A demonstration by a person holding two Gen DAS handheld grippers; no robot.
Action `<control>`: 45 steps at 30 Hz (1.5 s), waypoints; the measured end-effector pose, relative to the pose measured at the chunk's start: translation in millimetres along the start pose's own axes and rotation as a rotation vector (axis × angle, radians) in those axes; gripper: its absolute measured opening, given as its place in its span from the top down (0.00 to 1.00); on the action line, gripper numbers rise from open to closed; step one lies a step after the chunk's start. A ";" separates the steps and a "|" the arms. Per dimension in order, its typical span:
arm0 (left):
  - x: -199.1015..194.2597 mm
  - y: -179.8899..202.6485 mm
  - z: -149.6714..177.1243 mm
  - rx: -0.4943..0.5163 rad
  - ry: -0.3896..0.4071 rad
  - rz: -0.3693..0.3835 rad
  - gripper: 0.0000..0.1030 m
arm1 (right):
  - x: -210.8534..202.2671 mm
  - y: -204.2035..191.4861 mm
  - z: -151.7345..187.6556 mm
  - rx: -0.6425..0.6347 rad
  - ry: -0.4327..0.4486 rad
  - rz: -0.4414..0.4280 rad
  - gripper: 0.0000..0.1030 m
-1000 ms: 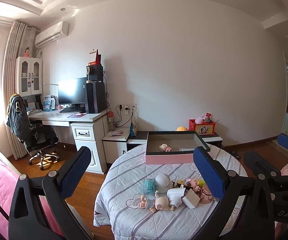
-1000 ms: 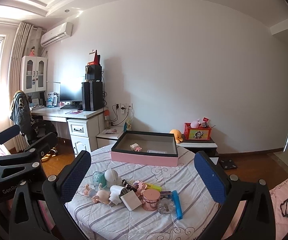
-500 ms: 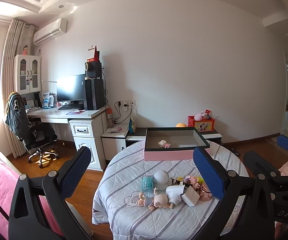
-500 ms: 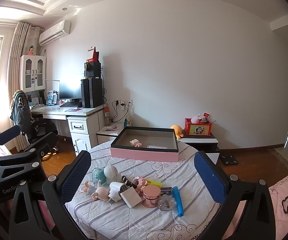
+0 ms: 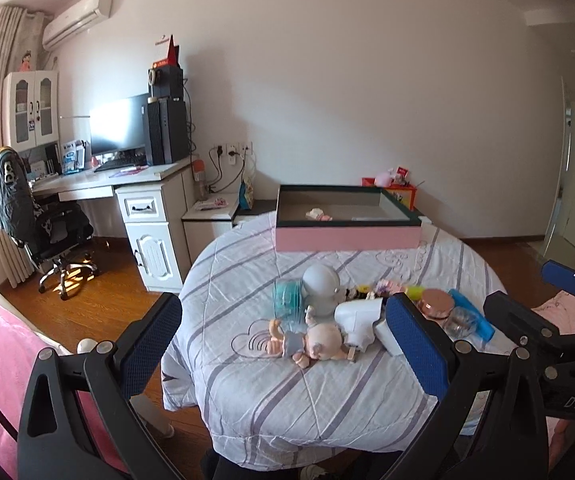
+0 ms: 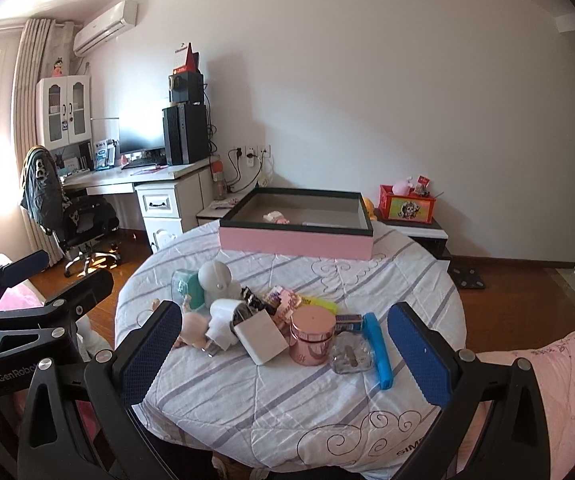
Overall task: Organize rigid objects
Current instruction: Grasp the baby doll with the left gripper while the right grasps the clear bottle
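The task looks barely begun. On the far side of the round surface (image 6: 247, 392), which is covered by a white cloth with grey stripes, sits the shallow pink-sided box with a dark rim (image 6: 295, 240). Inside it lies one small pale pink-and-white toy (image 6: 276, 217) and what seems to be a flat white item beside it; the rest of the box floor is bare.

Nearly everything else waits in a heap on the near half of the surface, well apart from the box:
- a white round-headed robot figure (image 6: 217, 280), next to a teal translucent container (image 6: 185, 286)
- a pale baby doll lying on its side (image 5: 307, 342)
- a white plug adapter (image 6: 219, 324) and a white square charger block (image 6: 261, 338)
- a rose-gold metallic round tin (image 6: 312, 334), touching the charger block
- a clear glass bottle (image 6: 350, 358) and a blue plastic bar (image 6: 378, 350), at the right end

The left hand-held gripper (image 5: 287, 350) and the right hand-held gripper (image 6: 293, 354) both hover before the heap with jaws spread wide, gripping nothing. Judging by that, almost all the objects are left to move to the box.
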State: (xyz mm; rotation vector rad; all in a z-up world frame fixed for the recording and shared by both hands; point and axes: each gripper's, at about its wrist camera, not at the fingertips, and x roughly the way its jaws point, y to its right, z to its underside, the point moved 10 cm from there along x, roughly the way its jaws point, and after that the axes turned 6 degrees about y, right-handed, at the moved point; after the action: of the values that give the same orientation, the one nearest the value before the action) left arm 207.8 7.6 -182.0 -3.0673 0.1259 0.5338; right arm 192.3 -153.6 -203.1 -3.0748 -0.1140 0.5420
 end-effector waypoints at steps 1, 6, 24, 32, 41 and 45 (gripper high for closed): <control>5.7 -1.3 7.1 -0.003 -0.021 0.002 0.00 | 5.0 2.8 6.5 0.003 -0.018 0.004 0.00; 32.7 -2.3 38.5 -0.010 -0.118 0.008 0.00 | 29.4 22.2 35.8 0.031 -0.097 0.031 0.00; 125.3 12.0 97.0 0.001 -0.316 0.077 0.00 | 89.4 85.0 98.5 0.117 -0.278 0.095 0.00; 137.6 19.1 93.5 0.022 -0.278 0.151 0.18 | 106.7 78.6 91.7 0.083 -0.270 0.054 0.01; 128.7 21.3 89.5 0.019 -0.267 0.188 0.45 | 101.2 67.0 90.8 0.043 -0.279 0.026 0.26; 122.6 23.3 90.2 0.007 -0.264 0.184 0.46 | 102.4 74.2 90.4 0.052 -0.284 0.026 0.37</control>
State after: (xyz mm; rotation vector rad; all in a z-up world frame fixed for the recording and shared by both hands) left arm 290.5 -21.3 -308.6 -2.9598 0.4033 0.9370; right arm 262.4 -219.6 -325.2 -2.9333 -0.0618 0.9635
